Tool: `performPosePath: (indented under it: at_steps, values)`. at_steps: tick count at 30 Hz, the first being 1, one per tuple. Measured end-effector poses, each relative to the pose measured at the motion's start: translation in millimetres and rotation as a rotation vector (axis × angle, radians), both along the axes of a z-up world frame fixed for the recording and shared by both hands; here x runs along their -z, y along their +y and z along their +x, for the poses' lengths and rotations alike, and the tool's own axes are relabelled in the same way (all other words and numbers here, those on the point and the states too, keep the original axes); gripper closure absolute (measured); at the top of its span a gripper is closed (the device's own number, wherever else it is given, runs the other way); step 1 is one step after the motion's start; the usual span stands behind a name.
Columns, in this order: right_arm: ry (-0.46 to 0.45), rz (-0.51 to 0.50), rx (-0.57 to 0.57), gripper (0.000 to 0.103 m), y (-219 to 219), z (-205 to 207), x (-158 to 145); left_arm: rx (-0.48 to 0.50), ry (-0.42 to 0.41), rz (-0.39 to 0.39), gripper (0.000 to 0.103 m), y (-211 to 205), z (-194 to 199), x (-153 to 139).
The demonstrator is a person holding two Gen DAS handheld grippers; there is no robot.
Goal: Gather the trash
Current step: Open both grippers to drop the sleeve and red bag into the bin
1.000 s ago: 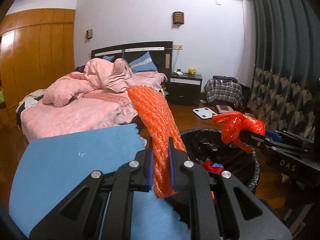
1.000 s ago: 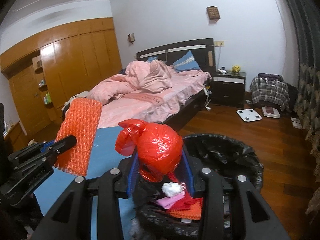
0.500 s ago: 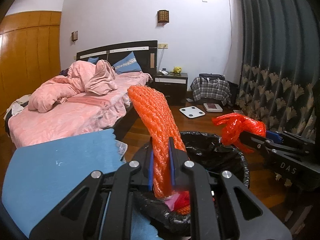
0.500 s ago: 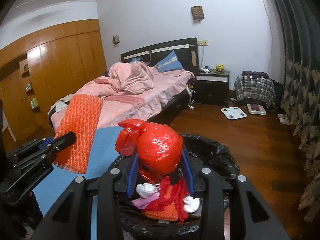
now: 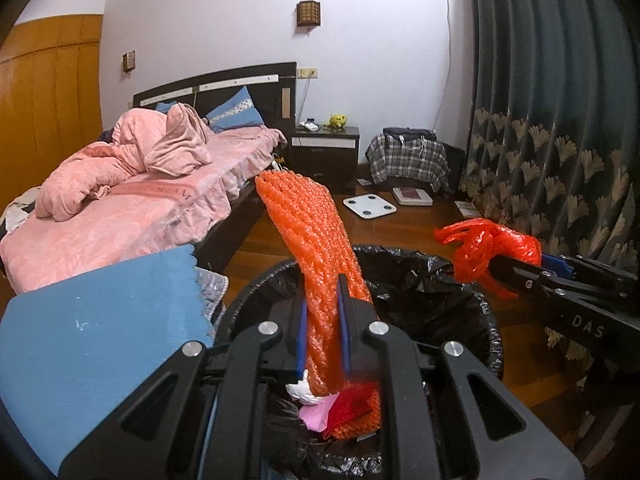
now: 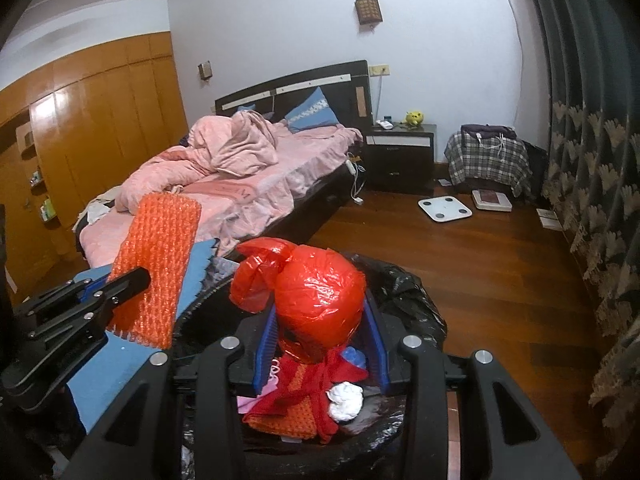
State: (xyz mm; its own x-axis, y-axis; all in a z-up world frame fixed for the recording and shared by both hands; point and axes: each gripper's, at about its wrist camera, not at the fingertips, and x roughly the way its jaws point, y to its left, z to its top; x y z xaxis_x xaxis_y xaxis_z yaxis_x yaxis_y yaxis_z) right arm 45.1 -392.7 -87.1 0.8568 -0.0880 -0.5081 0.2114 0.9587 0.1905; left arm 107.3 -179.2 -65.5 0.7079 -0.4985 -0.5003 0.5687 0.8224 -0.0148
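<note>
While both tongs are held over the black-lined trash bin (image 5: 424, 276), each is seen clamped on a piece of trash. An orange foam-net sleeve (image 5: 316, 248) is pinched upright between the blue pads of the left tongs (image 5: 323, 332), its lower end hanging inside the bin mouth. A knotted red plastic bag (image 6: 320, 304) is gripped by the right tongs (image 6: 320, 344), held above the bin opening. Inside the bin, red and orange scraps (image 6: 296, 404), a pink piece and a crumpled white tissue (image 6: 345, 398) are noted. A blue mat (image 5: 92, 344) is seen just left of the bin. Beyond it lie a bed with pink bedding (image 5: 120, 204), a white bathroom scale (image 6: 445, 208) on the wood floor, and a dark patterned curtain (image 5: 560, 120).
</note>
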Motion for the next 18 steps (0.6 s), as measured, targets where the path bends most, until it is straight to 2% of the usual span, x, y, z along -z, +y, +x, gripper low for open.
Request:
performPosePath:
  at_steps: [18]
  values:
    - [0.06, 0.016, -0.018, 0.064, -18.4, 50.3, 32.0, 0.009, 0.088, 0.051, 0.091, -41.8, 57.0, 40.0]
